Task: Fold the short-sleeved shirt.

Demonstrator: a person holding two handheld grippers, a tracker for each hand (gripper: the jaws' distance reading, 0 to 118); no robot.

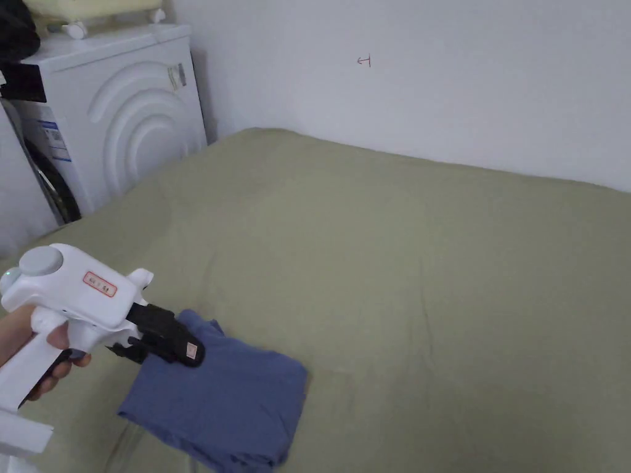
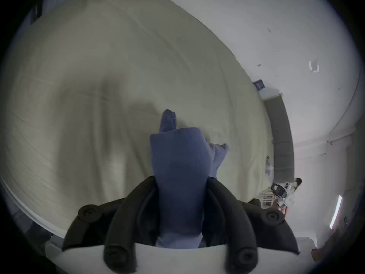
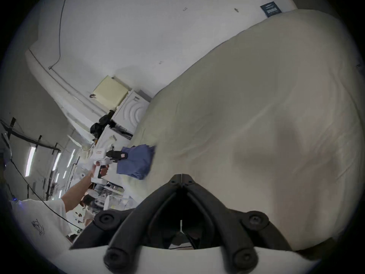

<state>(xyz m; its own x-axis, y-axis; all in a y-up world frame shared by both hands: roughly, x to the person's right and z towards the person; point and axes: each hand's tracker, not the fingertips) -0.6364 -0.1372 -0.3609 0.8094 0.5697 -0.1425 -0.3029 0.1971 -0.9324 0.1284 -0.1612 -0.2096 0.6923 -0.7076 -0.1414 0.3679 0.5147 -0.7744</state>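
From my feed I see a bed [image 1: 400, 258] under an olive-green sheet, pushed against a plain white wall [image 1: 431, 74] that carries a small dark mark [image 1: 365, 60]. At the bed's far left corner stands a white washing machine [image 1: 117, 123] with a pale yellow thing [image 1: 86, 9] on top, and long ceiling lights [image 3: 30, 160] glow in the right gripper view

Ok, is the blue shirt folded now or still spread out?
Folded: the blue shirt lies as a compact layered rectangle on the green bed sheet, with the left gripper closed on one edge.
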